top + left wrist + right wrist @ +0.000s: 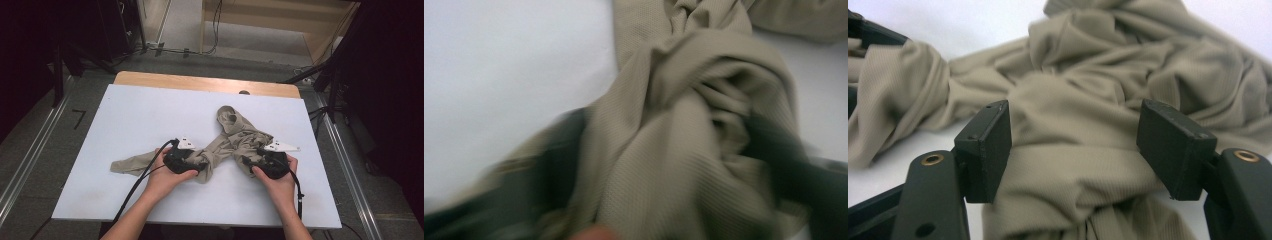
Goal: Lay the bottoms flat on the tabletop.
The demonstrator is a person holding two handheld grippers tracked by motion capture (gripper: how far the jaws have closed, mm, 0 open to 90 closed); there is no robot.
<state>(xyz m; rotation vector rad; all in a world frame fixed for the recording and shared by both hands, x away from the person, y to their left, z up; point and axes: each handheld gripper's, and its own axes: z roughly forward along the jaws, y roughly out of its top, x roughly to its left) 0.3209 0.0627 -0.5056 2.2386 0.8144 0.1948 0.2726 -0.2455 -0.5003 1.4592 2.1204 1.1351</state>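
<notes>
A crumpled beige garment [235,135] lies across the middle of the white tabletop [140,115], one sleeve trailing left. My left gripper [202,164] grips a thick bunched fold of it. In the blurred left gripper view, the cloth [664,125] fills the gap between the two jaws of the left gripper [674,150]. My right gripper [251,158] sits at the garment's right part, open. In the right gripper view its pads [990,145] stand apart around a fold of cloth [1073,165] without pressing it, so the right gripper [1075,135] holds nothing.
The white board lies on a wooden table whose far edge [205,82] shows behind it. Dark stands and cables [330,85] flank the table on the floor. Bare white surface [150,110] lies left of and behind the garment.
</notes>
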